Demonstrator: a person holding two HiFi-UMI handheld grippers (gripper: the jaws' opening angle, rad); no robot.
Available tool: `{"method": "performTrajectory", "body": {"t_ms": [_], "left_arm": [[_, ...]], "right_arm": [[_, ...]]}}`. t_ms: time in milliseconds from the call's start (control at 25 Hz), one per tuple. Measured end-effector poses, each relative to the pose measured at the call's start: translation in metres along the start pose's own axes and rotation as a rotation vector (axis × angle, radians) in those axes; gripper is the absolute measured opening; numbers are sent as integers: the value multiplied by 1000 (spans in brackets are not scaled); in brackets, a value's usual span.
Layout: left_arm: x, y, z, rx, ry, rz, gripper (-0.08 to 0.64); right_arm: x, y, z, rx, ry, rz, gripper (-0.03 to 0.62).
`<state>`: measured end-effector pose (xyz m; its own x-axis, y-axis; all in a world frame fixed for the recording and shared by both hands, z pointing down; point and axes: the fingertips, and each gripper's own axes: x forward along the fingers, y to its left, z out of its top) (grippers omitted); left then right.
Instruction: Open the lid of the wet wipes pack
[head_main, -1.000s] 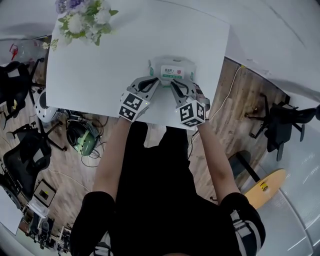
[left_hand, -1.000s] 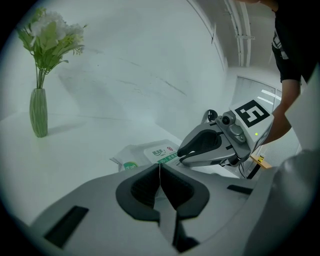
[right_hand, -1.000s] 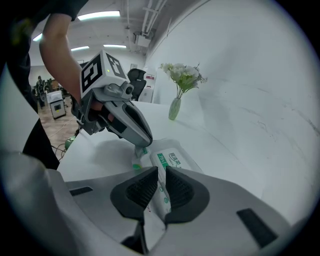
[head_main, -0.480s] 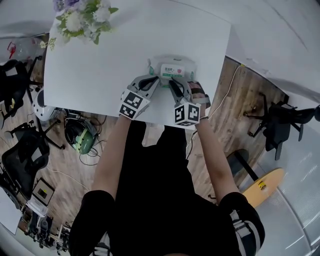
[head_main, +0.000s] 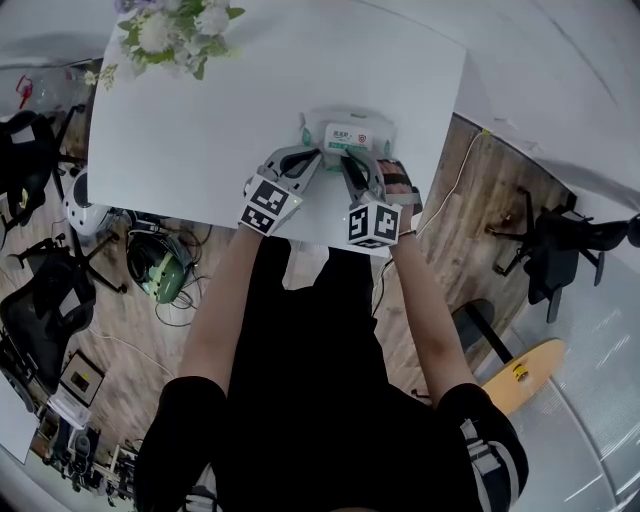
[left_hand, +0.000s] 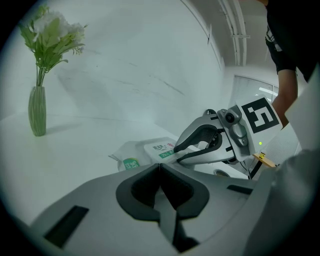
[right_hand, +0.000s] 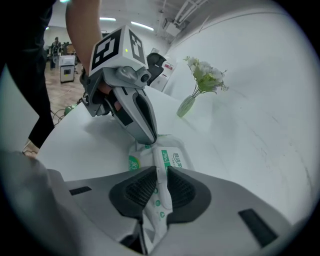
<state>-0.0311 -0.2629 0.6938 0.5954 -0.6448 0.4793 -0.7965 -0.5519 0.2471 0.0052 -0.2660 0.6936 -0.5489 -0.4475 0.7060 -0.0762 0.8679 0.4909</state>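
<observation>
Head view shows the white surface (head_main: 200, 140) with the pack (head_main: 352, 132) lying close to its near edge, towards the right, just in front of the person. Both grippers meet the pack on its near side.

The left gripper (left_hand: 160, 167) has its jaws together with nothing between them. In the right gripper view its tip rests on the pack's near left corner, apparently to pin it down. The right gripper (right_hand: 161, 181) has just been closing its jaws, and they are clamped on a thin white fold at the pack's near edge, printed with green marks. Whether that fold is the lid's pull tab or plain wrapper cannot be told.

The lid (right_hand: 173, 159), the green-and-white label on top, lies flat and looks shut. The step in hand seems to be securing a hold. The next move calls for peeling the lid's free edge up and away to the far side while the left gripper keeps the pack down.
</observation>
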Motion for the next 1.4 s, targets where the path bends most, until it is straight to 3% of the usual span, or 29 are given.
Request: {"method": "performTrajectory", "body": {"t_ms": [480,760,1400], "left_arm": [[-2,-1,-1,2,-1,-11,25],[-2,-3,1,1,1,-18,25],[-3,-4,2,-2,4,-18,25]], "right_arm": [[-5,3,3,45,16,73,48],[-13,-3,7,119,-1,80,37],[-28,-18,14,102,8,62,31]]}}
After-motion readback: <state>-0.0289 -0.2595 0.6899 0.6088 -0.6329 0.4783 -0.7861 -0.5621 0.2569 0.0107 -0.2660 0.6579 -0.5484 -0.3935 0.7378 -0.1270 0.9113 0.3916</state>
